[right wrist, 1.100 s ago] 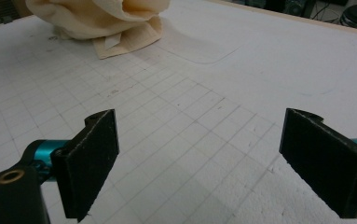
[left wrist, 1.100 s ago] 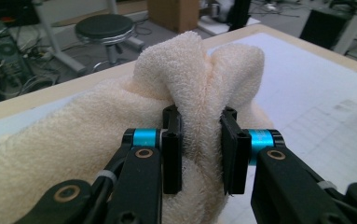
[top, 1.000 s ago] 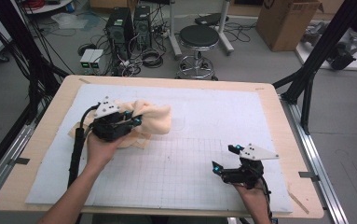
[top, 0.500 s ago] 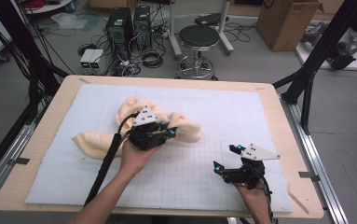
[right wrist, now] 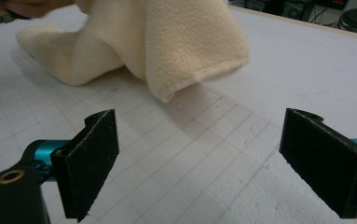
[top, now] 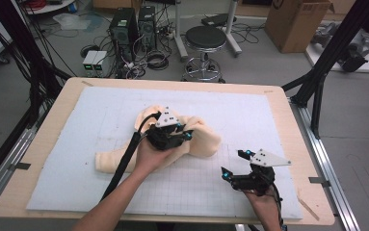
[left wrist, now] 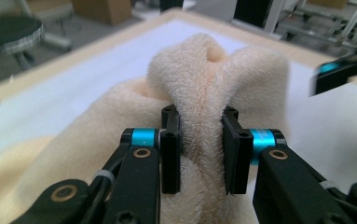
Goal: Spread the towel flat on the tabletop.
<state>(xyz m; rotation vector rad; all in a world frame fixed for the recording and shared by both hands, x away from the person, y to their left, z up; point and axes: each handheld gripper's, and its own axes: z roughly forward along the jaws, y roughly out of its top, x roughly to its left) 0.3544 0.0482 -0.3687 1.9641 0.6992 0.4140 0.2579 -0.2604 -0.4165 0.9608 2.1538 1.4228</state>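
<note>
Dragging the cream terry-cloth towel [top: 191,139] across the white gridded mat [top: 269,115] is best done low and slowly, so that the bunched fold is not pulled loose. The towel lies near the middle of the mat, trailing toward its left edge. The left gripper [left wrist: 199,149] is clamped narrowly on a thick fold. The right gripper [right wrist: 213,163] is held wide, empty, near the mat's front right corner.

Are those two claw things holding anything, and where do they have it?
The left gripper pinches a bunched fold of the cream towel. The right gripper is open, holding nothing.
</note>
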